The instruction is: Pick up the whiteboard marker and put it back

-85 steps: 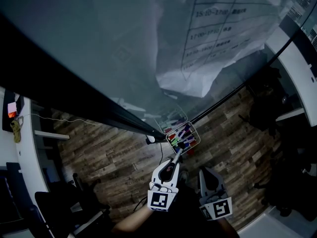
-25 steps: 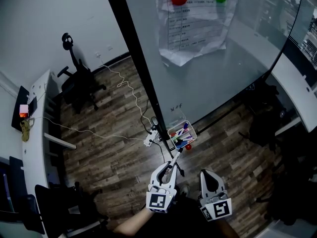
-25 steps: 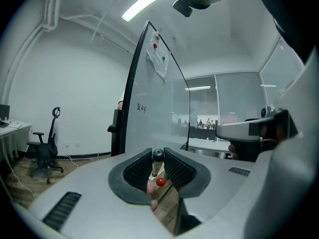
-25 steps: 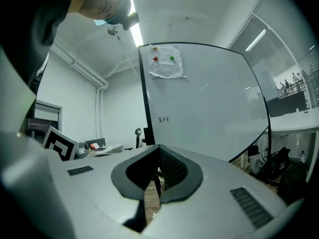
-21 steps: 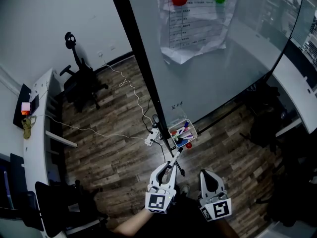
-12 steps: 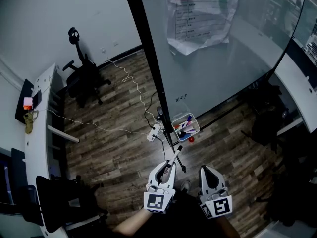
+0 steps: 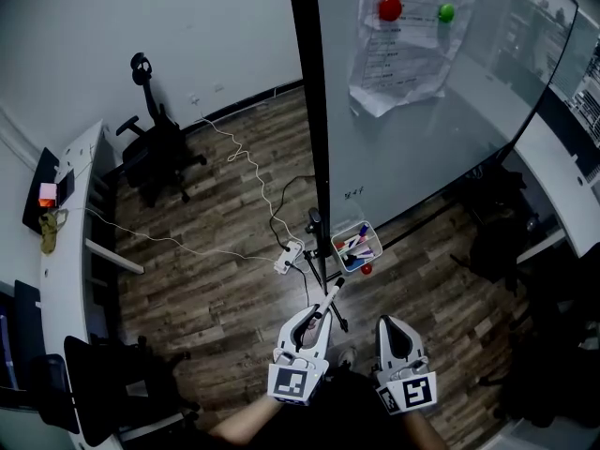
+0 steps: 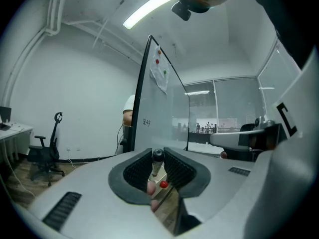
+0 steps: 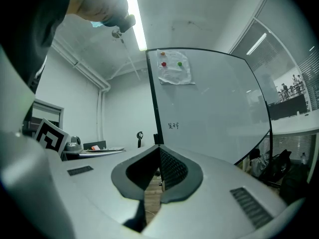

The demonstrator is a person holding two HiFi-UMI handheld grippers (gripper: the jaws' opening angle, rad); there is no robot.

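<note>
**Task item.** The whiteboard marker (image 8: pixel 157 162) is showing a pale barrel and a dark rounded end. In the head view it is appearing as a slim light stick with a dark tip. Any print on it is too small to read.

**Pose.** Both claws are being held low and close to the person's body, side by side, pointing toward the foot of the whiteboard (image 7: pixel 441 129). The left claw (image 7: pixel 316 319) is slanting up and to the right in the head view. The right claw (image 7: pixel 392 328) is sitting just beside it, pointing nearly straight ahead. A forearm is showing behind the left claw at the bottom edge.

**Claw state.** The left claw is pinching the marker, with its ribbed pads (image 8: pixel 137 169) pressing on the barrel from both sides. The right claw's jaws are pressing together at the tips, with nothing between them.

**Position.** The marker is lying along the left claw's axis, and its dark end is projecting past the tips. It is being held in the air above the wooden floor (image 7: pixel 216 279). It is pointing toward a small tray (image 7: pixel 374 237) of coloured markers at the whiteboard's lower edge, and is staying apart from that tray. A small red round object (image 7: pixel 366 270) is showing just below the tray.
</note>
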